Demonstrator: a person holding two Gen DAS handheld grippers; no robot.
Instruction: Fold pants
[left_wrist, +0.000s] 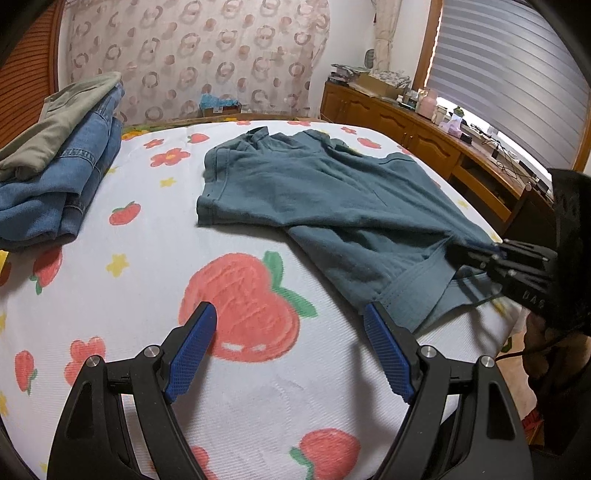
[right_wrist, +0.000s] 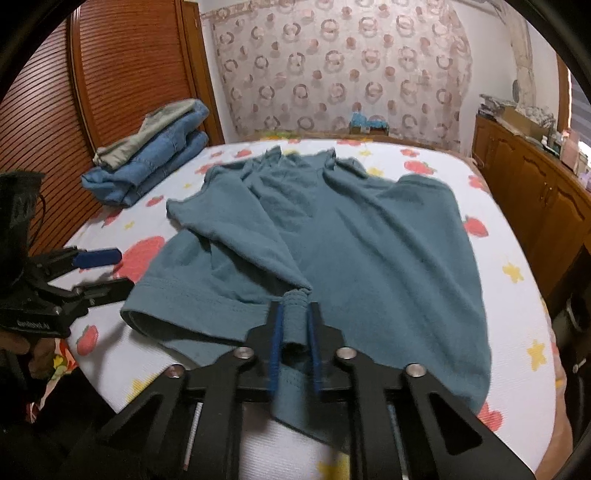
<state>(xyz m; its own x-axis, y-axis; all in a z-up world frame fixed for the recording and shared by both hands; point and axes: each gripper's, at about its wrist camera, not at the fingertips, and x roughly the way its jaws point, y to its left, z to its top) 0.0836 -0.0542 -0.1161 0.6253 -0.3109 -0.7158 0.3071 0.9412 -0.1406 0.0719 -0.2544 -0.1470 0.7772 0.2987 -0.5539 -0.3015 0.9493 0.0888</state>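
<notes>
Two grippers work over the bed (right_wrist: 424, 155), whose white cover is printed with strawberries, flowers and stars; the right gripper (right_wrist: 295, 317) has its blue-padded fingers (right_wrist: 275, 339) drawn in close on a bunched fold of the teal pants (right_wrist: 369, 236), near a stitched hem, so a roll of cloth stands pinched between them; ahead of that gripper the pants spread across the cover, rumpled, with one layer folded over the other and the far end creased toward the patterned curtain (right_wrist: 351, 74); to its left the hemmed edge lies flat on the cover, and just beyond that edge sits the left gripper (right_wrist: 110, 269); the left gripper (left_wrist: 288, 339) has its fingers (left_wrist: 192, 350) spread wide with nothing between them, poised over a large strawberry print; a hemmed corner of the pants (left_wrist: 332, 192) lies just beside its right finger, though contact cannot be judged; further right the right gripper (left_wrist: 476, 254) grips the cloth at the bed's edge; far ahead and left of both, a stack of folded clothes (left_wrist: 55, 173), denim under olive, rests near the slatted wooden panel (right_wrist: 122, 74); a wooden cabinet (left_wrist: 406, 129) runs along the right.
</notes>
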